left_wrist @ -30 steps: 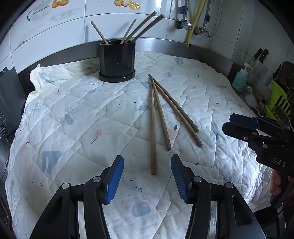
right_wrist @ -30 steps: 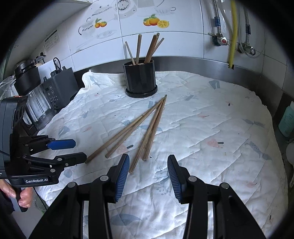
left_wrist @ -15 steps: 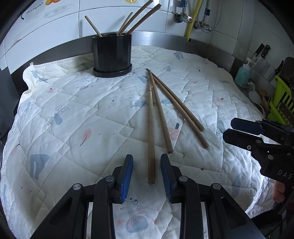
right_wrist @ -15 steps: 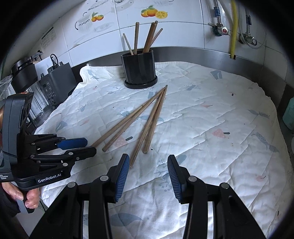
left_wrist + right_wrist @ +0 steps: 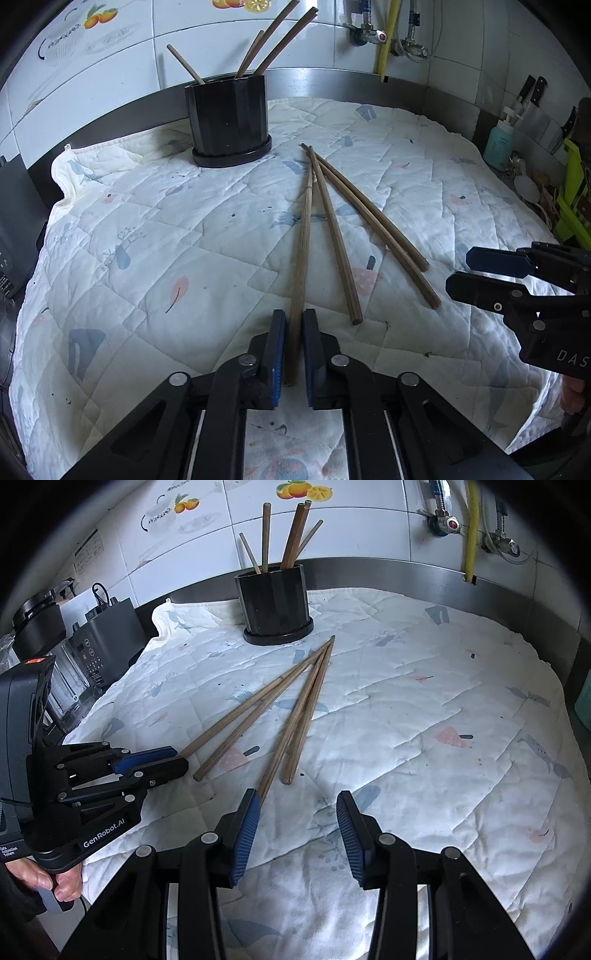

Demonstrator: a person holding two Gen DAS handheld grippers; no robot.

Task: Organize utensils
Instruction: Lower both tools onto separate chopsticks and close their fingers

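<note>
Wooden chopsticks, four of them, are spread in a fan on a quilted white cloth (image 5: 155, 236) in the left wrist view. The near end of the leftmost chopstick (image 5: 301, 258) is seen between the blue pads of the left gripper (image 5: 294, 349), which are drawn in close on either side of it; small gaps are visible, and whether the pads actually press the wood cannot be told. The other three chopsticks (image 5: 369, 221) are laid to the right, their far tips gathered near a black holder (image 5: 231, 118). Four more chopsticks (image 5: 273, 40) are stood in that holder. The right gripper (image 5: 480, 273) is seen at the right edge, held near the ends of the two rightmost sticks without touching them.

From the right wrist view, the right gripper (image 5: 295, 823) is shown with its fingers wide apart and nothing between them. One chopstick's near end (image 5: 273, 760) is seen just beyond the left pad. The left gripper (image 5: 166, 758) is seen from the side at the end of the leftmost chopstick (image 5: 251, 701). The holder (image 5: 275, 603) is set at the back of the cloth (image 5: 424, 720), beside the steel backsplash.
</note>
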